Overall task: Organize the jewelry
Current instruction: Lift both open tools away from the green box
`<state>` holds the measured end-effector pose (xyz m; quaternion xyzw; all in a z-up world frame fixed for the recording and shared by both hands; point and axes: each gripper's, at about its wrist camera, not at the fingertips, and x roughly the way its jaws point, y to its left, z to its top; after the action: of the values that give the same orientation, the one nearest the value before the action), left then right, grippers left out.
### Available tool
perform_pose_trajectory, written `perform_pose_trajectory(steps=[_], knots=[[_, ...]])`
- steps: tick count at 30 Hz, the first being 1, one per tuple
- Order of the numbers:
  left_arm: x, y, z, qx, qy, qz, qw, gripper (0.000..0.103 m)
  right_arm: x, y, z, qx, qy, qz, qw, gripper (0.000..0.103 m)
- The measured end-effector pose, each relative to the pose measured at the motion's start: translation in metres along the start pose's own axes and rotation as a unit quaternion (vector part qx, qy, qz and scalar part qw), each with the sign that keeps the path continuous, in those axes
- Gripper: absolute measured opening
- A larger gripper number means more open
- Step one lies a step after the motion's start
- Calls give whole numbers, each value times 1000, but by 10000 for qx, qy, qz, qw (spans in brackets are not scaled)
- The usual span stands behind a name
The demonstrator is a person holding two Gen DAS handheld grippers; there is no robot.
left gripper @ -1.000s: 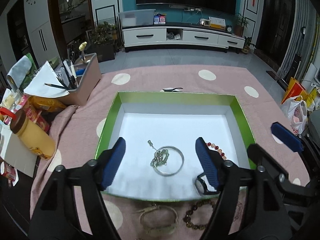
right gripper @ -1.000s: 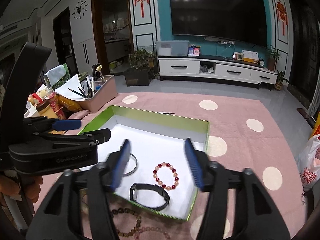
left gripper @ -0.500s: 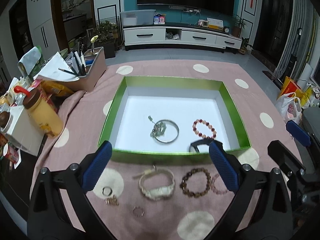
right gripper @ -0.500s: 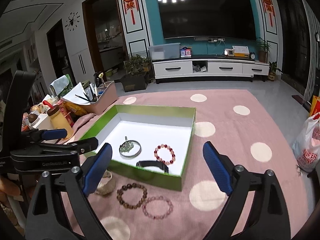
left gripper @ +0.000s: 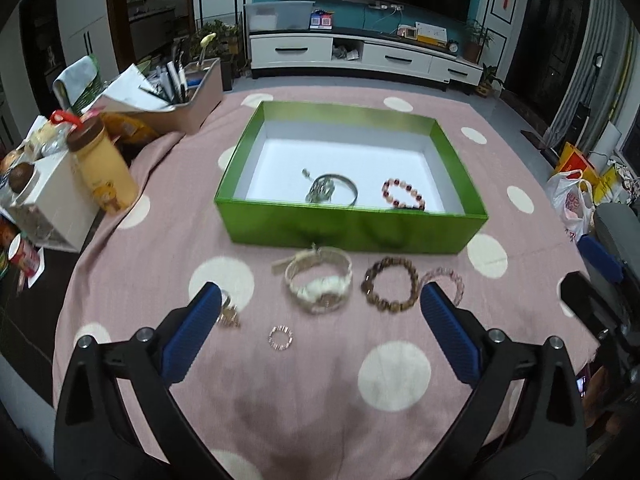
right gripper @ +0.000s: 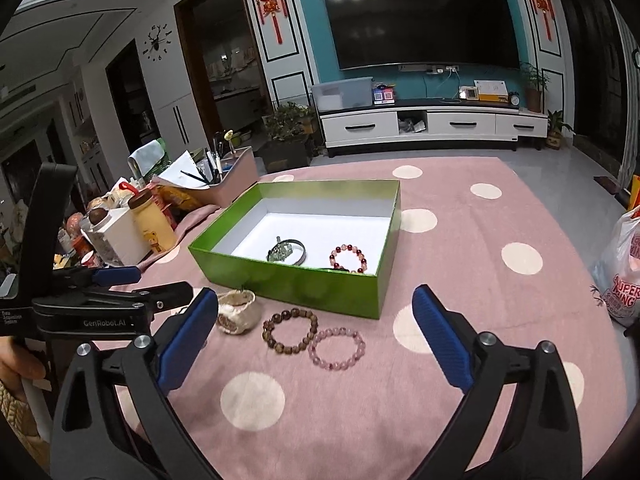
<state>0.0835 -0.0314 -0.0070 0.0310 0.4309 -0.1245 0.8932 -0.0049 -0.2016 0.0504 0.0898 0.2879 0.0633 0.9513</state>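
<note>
Glossy green box (left gripper: 352, 230), matt cloth (left gripper: 280, 400), seemingly metal bangle (left gripper: 340, 184)

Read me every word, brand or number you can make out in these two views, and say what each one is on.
"GenRobot.AI": on the left gripper's black body, seen from the right wrist.
"SUPER" and below it "KING", edge cut off: on the white plastic bag.
Wall clock: numerals too small to read.
Yellow bottle: bear picture only, print blurred.
Boxes on the TV cabinet: unreadable.
</note>
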Motion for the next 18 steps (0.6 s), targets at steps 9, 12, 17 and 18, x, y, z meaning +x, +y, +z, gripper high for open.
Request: perform_pose_trajectory(steps=[9,12,17,18], knots=[[-13,-3,-23,97,65,-40,9999,101,-16,8,-12,-29,19,22,10000,99],[-15,-4,-29,107,74,-79,9999,101,-18,15,-18,-96,73,54,9999,99],[-17,-4,-38,51,16,-193,9998,101,-19,19,-30,-126,173,65,9997,99],[-17,-3,-40,46,-1,-204,9998,101,-18,19,-32,-131,202,63,9997,99]])
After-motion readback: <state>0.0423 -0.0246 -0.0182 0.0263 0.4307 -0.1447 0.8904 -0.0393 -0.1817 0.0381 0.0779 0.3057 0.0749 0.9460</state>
